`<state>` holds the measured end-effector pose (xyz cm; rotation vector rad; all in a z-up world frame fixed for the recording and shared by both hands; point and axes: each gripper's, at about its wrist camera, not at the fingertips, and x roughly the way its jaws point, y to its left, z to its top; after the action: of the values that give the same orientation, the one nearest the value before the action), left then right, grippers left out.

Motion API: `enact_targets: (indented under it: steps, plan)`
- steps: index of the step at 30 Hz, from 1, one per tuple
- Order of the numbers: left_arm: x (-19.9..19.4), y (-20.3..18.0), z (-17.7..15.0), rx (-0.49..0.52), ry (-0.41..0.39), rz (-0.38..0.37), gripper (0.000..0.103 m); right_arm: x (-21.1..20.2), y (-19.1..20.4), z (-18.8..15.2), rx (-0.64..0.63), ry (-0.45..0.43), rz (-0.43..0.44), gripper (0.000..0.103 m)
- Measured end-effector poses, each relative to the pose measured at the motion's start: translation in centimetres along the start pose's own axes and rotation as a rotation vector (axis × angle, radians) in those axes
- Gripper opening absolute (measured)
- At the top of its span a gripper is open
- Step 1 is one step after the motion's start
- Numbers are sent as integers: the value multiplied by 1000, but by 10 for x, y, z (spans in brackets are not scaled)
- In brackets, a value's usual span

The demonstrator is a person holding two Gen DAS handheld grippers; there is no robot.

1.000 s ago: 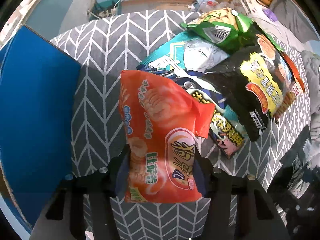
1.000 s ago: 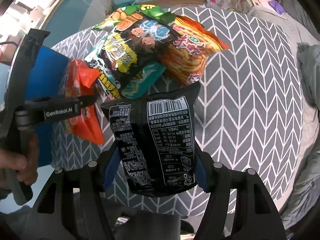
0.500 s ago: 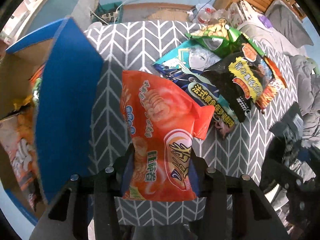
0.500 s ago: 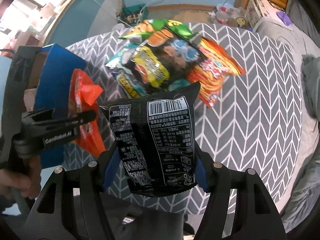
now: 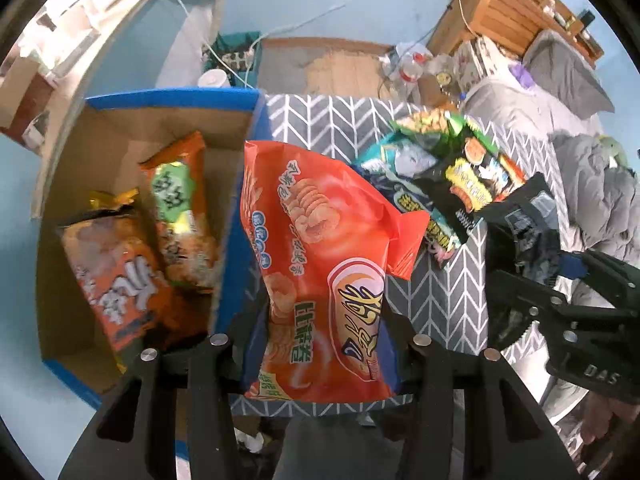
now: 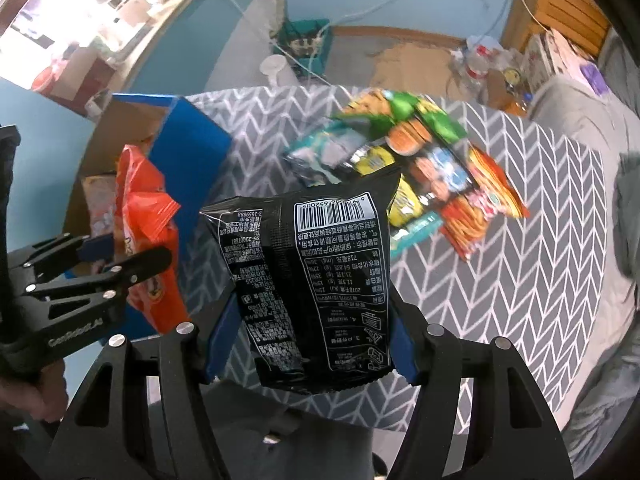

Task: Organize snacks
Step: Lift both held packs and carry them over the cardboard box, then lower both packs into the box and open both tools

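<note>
My left gripper (image 5: 320,344) is shut on an orange-red snack bag (image 5: 316,264) and holds it in the air next to the right wall of a blue cardboard box (image 5: 240,216). The box holds two orange snack bags (image 5: 116,264). My right gripper (image 6: 308,344) is shut on a black snack bag (image 6: 316,280), back side with barcode facing me, held above the table's front. The orange-red bag and left gripper also show in the right wrist view (image 6: 148,232). A pile of snack bags (image 6: 404,168) lies on the table's far middle.
The round table has a grey chevron cloth (image 6: 540,240). The box (image 6: 188,148) stands at its left edge. Beyond are a blue floor, cables, a wooden shelf (image 5: 512,12) and grey bedding (image 5: 592,184) to the right.
Both grippers have risen and pulled back with their bags. The left one has swung so that the open inside of the blue box with its two bags has come into view.
</note>
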<state>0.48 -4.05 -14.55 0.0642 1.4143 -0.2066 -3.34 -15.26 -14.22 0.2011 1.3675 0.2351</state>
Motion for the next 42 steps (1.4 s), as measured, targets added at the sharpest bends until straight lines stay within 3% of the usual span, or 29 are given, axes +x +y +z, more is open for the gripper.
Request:
enact_targets:
  steps: [15, 31, 42]
  plan:
    - [-67, 63, -1, -143, -94, -25, 48, -13, 74, 32, -123, -25, 67, 65]
    - [-77, 164, -27, -336, -102, 47, 48, 15, 165, 65, -250, 4, 153, 65]
    - [-54, 217, -37, -406, -56, 85, 48, 52, 207, 88, -251, 47, 169, 65]
